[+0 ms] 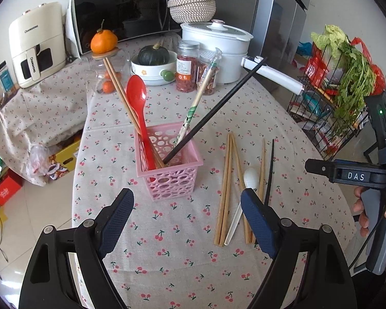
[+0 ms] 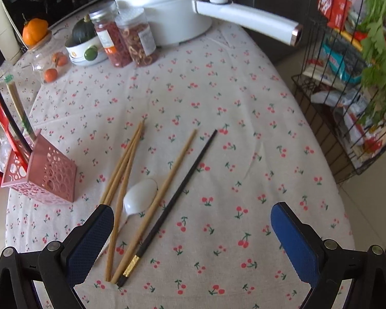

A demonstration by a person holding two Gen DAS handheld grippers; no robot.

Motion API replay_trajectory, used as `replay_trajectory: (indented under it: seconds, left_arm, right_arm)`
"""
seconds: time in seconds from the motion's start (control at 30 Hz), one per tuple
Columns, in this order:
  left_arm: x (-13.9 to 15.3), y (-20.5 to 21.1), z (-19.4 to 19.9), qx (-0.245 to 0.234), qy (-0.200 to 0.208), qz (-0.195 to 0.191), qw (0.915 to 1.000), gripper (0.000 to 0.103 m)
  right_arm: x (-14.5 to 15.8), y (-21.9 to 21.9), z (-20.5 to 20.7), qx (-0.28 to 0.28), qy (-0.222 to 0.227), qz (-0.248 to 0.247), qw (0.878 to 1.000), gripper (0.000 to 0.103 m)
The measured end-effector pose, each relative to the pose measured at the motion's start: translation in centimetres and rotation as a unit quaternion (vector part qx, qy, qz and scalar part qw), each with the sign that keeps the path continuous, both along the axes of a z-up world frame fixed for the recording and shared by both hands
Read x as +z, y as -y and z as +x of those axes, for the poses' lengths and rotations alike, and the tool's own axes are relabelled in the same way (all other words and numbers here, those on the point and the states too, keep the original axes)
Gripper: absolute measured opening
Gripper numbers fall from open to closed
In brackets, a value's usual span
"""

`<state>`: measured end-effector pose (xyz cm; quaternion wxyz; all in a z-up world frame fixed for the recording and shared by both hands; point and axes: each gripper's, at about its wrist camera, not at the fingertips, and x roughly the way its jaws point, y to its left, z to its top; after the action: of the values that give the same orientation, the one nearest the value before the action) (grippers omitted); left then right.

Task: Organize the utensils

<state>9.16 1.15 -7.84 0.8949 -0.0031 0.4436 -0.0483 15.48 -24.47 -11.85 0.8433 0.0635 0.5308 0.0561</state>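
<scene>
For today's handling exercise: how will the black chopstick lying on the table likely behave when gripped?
The black chopstick looks straight and thin, so probably stiff and light. Its smooth shaft may slip between pads. Lying flat on the tablecloth beside a wooden chopstick, it may roll if nudged.

Bright, even daylight, soft shadows, sharp focus, fisheye-bent edges.

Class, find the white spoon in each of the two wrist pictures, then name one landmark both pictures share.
Left wrist view: the white spoon lies right of centre, among the chopsticks on the table.
Right wrist view: the white spoon lies left of centre, low, between wooden chopsticks.
Shared landmark: the pink basket, to the spoon's left in both.
</scene>
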Motion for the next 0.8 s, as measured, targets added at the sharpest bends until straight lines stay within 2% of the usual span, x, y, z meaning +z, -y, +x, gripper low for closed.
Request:
replay_trajectory:
  seconds: [0.37,0.53,0.8]
  left_arm:
    - [-2.3,2.3,0.1,-0.037,-0.036,0.030,0.9982,0.087]
    - [-2.9,2.6,0.5,-0.043,-0.048,0.034,0.9974,0.087]
    - [-3.4,2.8,0.9,-0.049,-0.057,0.034,0.9966,0.087]
  right_arm:
    - [-5.8,1.1,3.9,-0.053,-0.073,-0.018,0.996,0.101]
    - [-7.4,0.5,6.0,-0.066,-0.077,-0.031,0.994,0.101]
    - [-9.7,-0.8,8.0,-0.068,-0.085,-0.079,0.991,0.103]
